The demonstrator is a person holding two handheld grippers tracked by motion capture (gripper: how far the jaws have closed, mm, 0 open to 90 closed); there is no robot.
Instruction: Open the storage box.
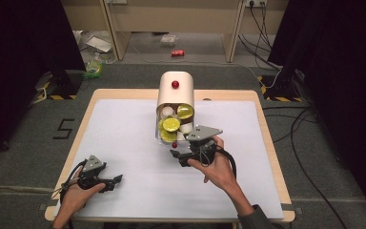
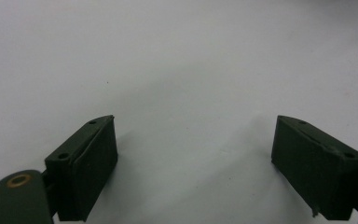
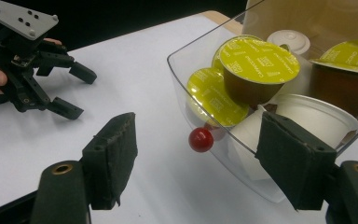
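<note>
My left gripper: jaws apart over bare white table sheet | my right gripper: jaws apart (empty) at red-knobbed clear plastic drawer | yellow-lidded coffee capsules inside drawer.

Setting: a lab or test room. Black curtains flank a table on grey carpet, with loose cables and hazard tape nearby.

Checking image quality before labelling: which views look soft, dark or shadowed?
High view: black surroundings, evenly lit white table sheet. Left gripper view: soft shadow between the open left gripper. Right gripper view: near jaws of the right gripper blurry, yellow-lidded capsules in the clear plastic drawer sharper.
</note>
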